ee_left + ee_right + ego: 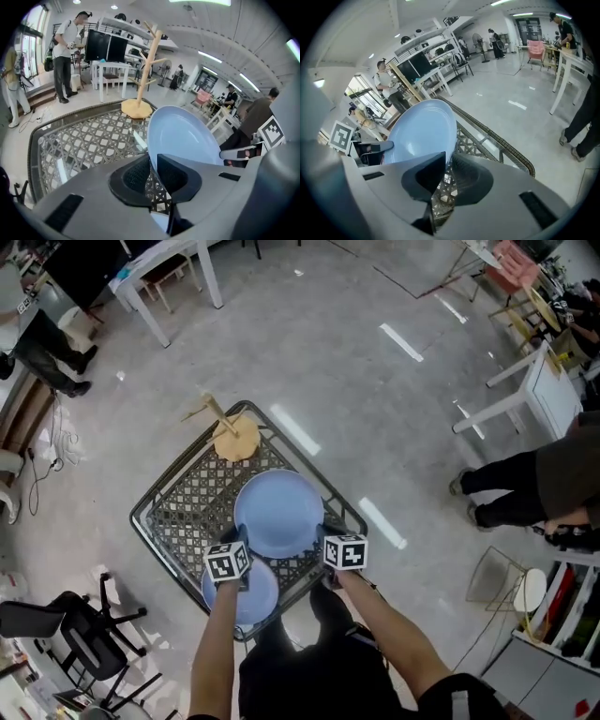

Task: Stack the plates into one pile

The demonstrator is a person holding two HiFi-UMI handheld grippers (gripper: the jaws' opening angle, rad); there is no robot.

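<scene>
Held plate: a large round light blue plate point(278, 512) point(183, 136) point(422, 131) hangs between the two grippers over the middle of the bench, hollow side up, with the lattice showing under its rim.
Left gripper: the left gripper point(240, 538) point(152, 171) pinches the plate's near-left rim. The rim runs down between its two black pads, which press on it from both sides.
Right gripper: the right gripper point(324, 533) point(447, 171) pinches the plate's near-right rim in the same way, with the edge caught between its dark pads.
Across the plate: each gripper view shows the other gripper clamped on the opposite rim, with its marker cube beside it.
Second plate: a second round light blue plate point(246, 596) lies flat at the near edge of the bench, under the left gripper. In the head view the held plate's near rim overlaps its far edge; whether the two touch cannot be told.
Bench: a dark metal bench with a lattice top point(192, 493) point(79, 145) stands cornerwise to the person.
Mug tree: a wooden mug tree with a round base point(234, 437) point(145, 65) stands upright at the far corner of the bench, well apart from both plates.
Surroundings: a glossy grey floor point(375, 381), a black office chair point(66, 629) at the near left, a white table point(164, 268) at the far left, and a standing person's dark-trousered legs point(511, 488) at the right.
</scene>
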